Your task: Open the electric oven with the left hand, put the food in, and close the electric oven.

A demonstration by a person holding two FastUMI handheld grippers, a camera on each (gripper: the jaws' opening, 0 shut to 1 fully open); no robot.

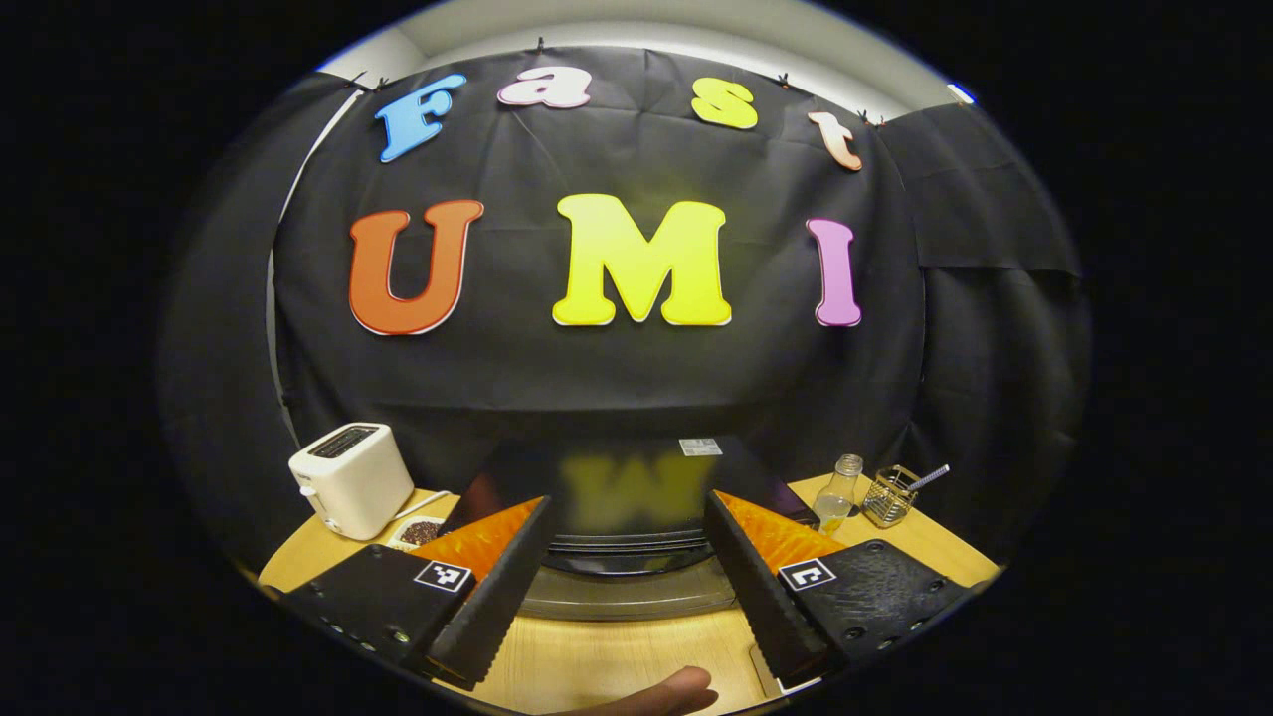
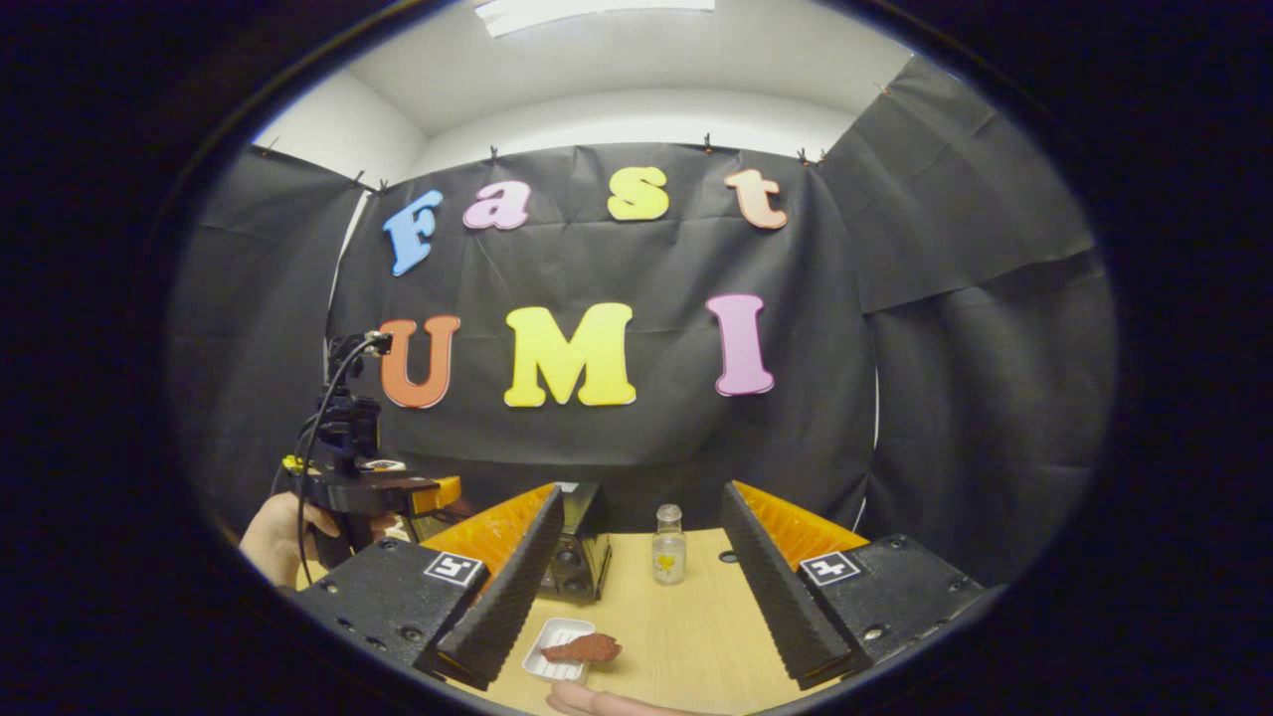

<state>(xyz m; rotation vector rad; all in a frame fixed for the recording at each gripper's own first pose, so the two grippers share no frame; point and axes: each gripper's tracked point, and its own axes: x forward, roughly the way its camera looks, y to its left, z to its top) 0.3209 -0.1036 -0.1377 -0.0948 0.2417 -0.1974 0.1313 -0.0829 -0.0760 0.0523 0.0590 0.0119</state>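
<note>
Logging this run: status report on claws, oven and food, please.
Left claw open, facing the electric oven, door shut. Right claw open, empty. Food on its white tray. Nothing in the way.

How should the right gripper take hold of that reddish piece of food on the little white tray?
Probably from above, with the right gripper closing across the narrow middle of the food. It lies flat and long in the shallow tray, one end overhanging the rim, so the tray walls block a low side approach.

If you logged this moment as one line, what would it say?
oven: closed | left gripper: open, facing oven | right gripper: open | food: on tray
</note>
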